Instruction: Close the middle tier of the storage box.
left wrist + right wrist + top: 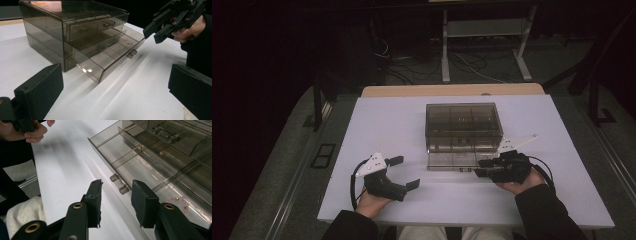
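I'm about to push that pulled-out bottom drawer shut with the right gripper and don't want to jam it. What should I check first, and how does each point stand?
1. Bottom drawer pulled out of the smoked organizer box: ok.
2. Right gripper open, jaws either side of the drawer handle but short of it: ok.
3. Small pink item lies inside the drawer, below the rim: ok.
4. Upper drawer closed, out of the way: ok.
5. Left gripper open, apart from the box: ok.
6. Whether the drawer sits square on its track: cannot tell.
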### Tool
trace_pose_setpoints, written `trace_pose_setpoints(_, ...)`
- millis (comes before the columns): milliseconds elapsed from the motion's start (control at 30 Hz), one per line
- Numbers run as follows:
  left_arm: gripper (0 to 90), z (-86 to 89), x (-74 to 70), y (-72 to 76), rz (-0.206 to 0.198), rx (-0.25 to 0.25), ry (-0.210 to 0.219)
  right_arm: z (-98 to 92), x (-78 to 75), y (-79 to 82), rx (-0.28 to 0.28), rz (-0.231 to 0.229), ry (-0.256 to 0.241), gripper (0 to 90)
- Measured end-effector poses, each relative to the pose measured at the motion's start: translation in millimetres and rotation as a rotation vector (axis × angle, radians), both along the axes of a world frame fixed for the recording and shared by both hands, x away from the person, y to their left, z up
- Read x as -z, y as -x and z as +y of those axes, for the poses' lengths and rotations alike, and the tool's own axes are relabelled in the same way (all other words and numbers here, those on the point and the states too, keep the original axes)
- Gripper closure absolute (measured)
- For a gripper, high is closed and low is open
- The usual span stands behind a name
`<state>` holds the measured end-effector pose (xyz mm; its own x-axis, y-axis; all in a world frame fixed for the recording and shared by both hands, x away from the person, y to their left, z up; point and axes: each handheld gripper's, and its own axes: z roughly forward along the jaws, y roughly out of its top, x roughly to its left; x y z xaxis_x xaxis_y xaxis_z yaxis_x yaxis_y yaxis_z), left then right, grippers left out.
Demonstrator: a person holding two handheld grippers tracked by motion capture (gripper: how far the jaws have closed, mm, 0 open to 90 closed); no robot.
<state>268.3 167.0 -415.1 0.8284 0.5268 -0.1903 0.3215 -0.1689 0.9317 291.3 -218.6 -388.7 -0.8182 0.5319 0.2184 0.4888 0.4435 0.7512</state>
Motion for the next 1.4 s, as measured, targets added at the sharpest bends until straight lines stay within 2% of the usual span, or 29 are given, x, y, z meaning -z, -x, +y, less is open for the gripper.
trace_pose_setpoints(333, 0.0, -0.3, 0.1, 0.1, 0.001, 0.0, 0.001, 12.2, 4.5, 2.6, -0.049, 0.001, 0.021, 64.6)
trace_pose_setpoints(600, 0.0, -0.7, 0.2, 0.1, 0.002, 0.0, 0.0, 20.1, 9.3, 3.0, -0.106, 0.008, 0.033, 79.9)
trace_pose_setpoints(833, 0.0, -0.9, 0.4, -0.1, 0.001, 0.002, -0.002, 24.1, 14.4, 0.7, -0.104, 0.019, 0.057, 88.0)
trace_pose_setpoints(1400, 0.0, -1.3, 0.6, -0.2, 0.001, 0.007, -0.006, 34.6, 24.3, -5.3, -0.105, 0.037, 0.084, 88.6)
